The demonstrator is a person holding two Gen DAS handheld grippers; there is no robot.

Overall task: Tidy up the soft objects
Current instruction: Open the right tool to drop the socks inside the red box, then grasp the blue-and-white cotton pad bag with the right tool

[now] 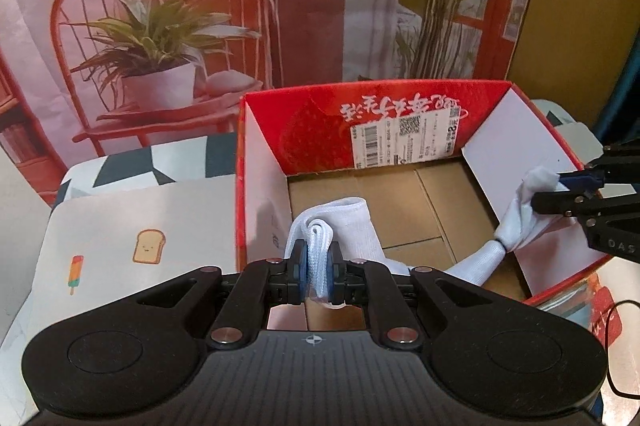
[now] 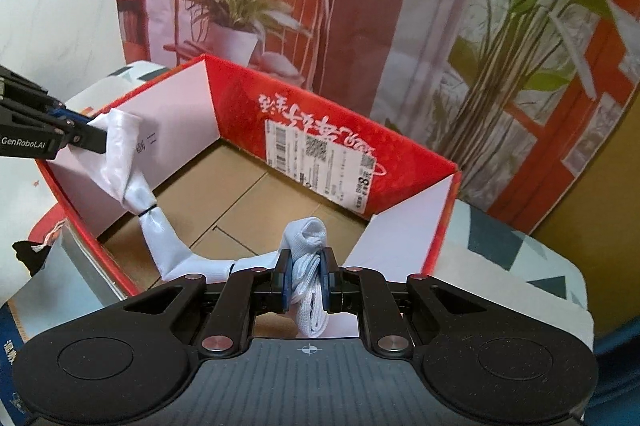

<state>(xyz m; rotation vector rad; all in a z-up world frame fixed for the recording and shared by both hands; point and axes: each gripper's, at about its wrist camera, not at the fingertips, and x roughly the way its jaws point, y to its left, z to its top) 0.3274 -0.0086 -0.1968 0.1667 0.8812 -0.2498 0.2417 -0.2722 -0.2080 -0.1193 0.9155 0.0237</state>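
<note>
A long white sock bundle point(image 1: 352, 226), cinched by a thin black band point(image 1: 500, 241), hangs stretched inside an open red cardboard box point(image 1: 241, 186). My left gripper point(image 1: 316, 262) is shut on one folded end of it, low over the box's near left side. The other end is pinched by my right gripper point(image 1: 556, 188) at the box's right white flap. In the right wrist view the right gripper point(image 2: 306, 276) is shut on its end of the sock bundle point(image 2: 168, 246). There the left gripper point(image 2: 96, 132) holds the far end above the box point(image 2: 400, 146).
The box has a bare brown cardboard floor point(image 1: 404, 210) and a shipping label on its red far wall. It stands on a cloth point(image 1: 120, 226) printed with toast and a popsicle. A printed backdrop point(image 1: 160, 26) of a red chair and plants rises behind. A black cable point(image 1: 610, 346) loops at right.
</note>
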